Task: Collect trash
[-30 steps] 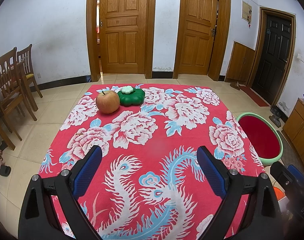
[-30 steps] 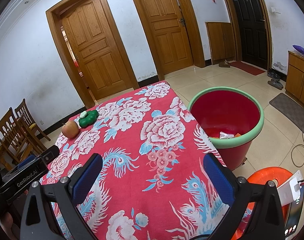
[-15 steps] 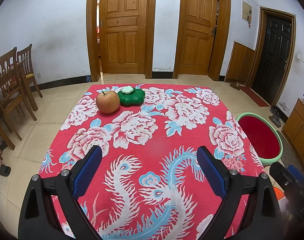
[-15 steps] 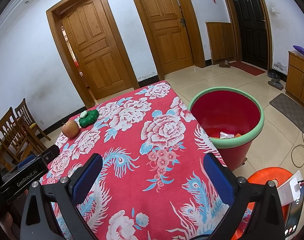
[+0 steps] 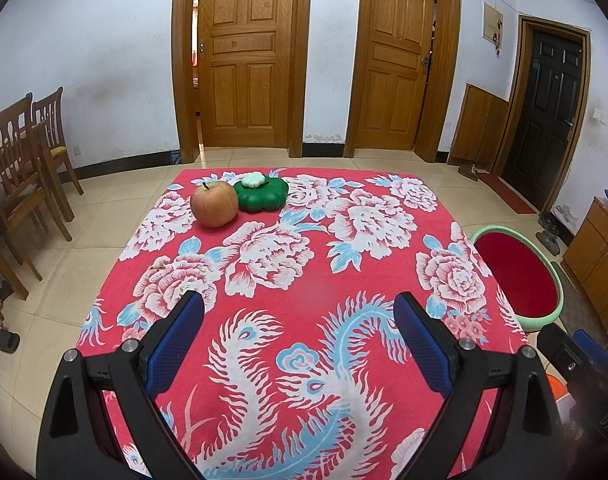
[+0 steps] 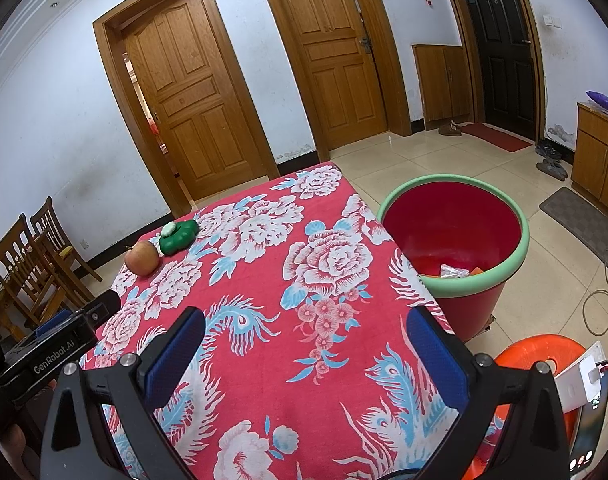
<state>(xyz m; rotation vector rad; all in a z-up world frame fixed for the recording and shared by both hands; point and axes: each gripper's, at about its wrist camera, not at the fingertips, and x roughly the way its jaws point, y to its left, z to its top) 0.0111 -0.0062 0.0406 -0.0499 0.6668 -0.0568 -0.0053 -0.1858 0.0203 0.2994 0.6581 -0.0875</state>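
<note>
A red bin with a green rim [image 6: 456, 240] stands on the floor at the table's right side, also seen as the bin [image 5: 520, 276]; a crumpled wrapper [image 6: 456, 271] lies inside. On the red floral tablecloth [image 5: 304, 264] an apple [image 5: 214, 209] and a green pumpkin-shaped box [image 5: 261, 196] sit at the far left corner, shown again as the apple [image 6: 142, 257] and the box [image 6: 178, 236]. My left gripper [image 5: 298, 312] hovers open over the near table, nothing between its fingers. My right gripper [image 6: 304, 328] is open too, above the table's near right part.
Wooden chairs [image 5: 19, 168] stand left of the table. Two wooden doors [image 5: 243, 56] and a dark door [image 5: 548, 120] line the far wall. An orange stool [image 6: 544, 364] with a phone sits near right. A low cabinet [image 6: 600, 160] and a cable [image 6: 600, 300] are at the right.
</note>
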